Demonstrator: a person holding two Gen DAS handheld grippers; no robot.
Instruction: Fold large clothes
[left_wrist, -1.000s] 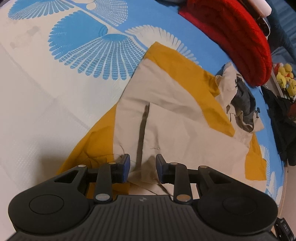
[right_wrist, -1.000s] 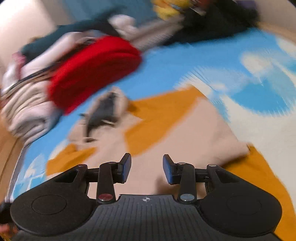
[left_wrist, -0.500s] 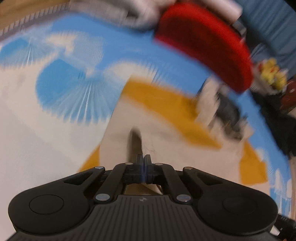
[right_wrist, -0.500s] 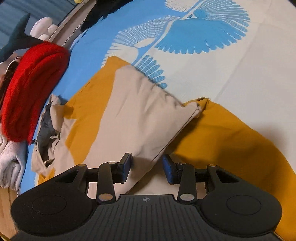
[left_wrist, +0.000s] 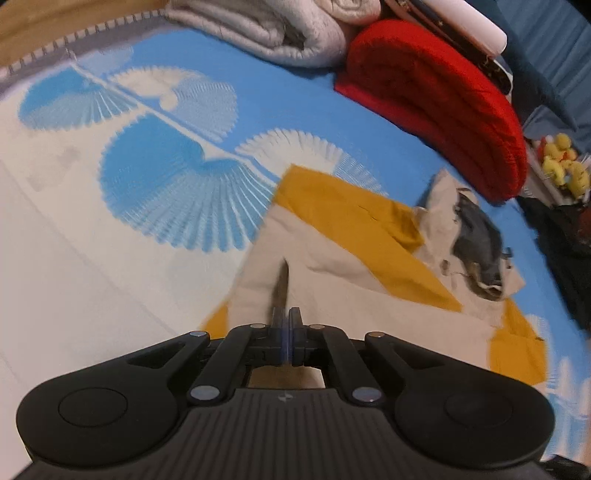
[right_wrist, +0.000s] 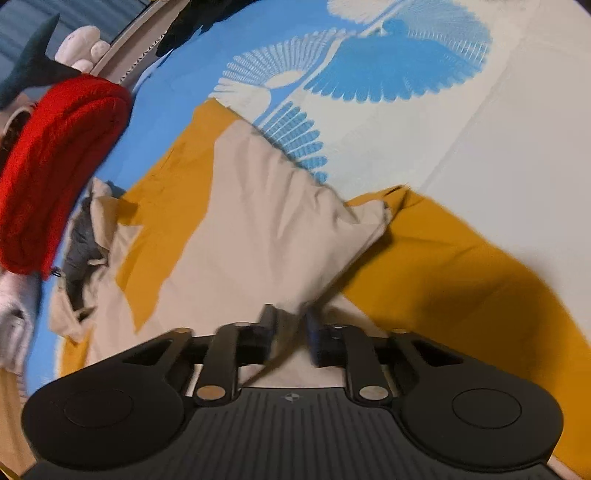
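Bedsheet (left_wrist: 92, 258) bears jacket (left_wrist: 369, 295); left tool (left_wrist: 287, 334) pinches it, right tool (right_wrist: 290, 332) closing.

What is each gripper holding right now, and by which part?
The left gripper is shut on the beige-and-mustard garment, pinching its near beige edge. The right gripper is closing around a beige fold at the near edge; no firm grip yet.

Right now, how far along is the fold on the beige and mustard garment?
Early. Done: the garment lies spread on the bedsheet, one beige panel already turned over. In hand: left gripper is shut on the hem; right gripper is closing, fabric between its fingers. Left: the main folds; the hood end is rumpled.
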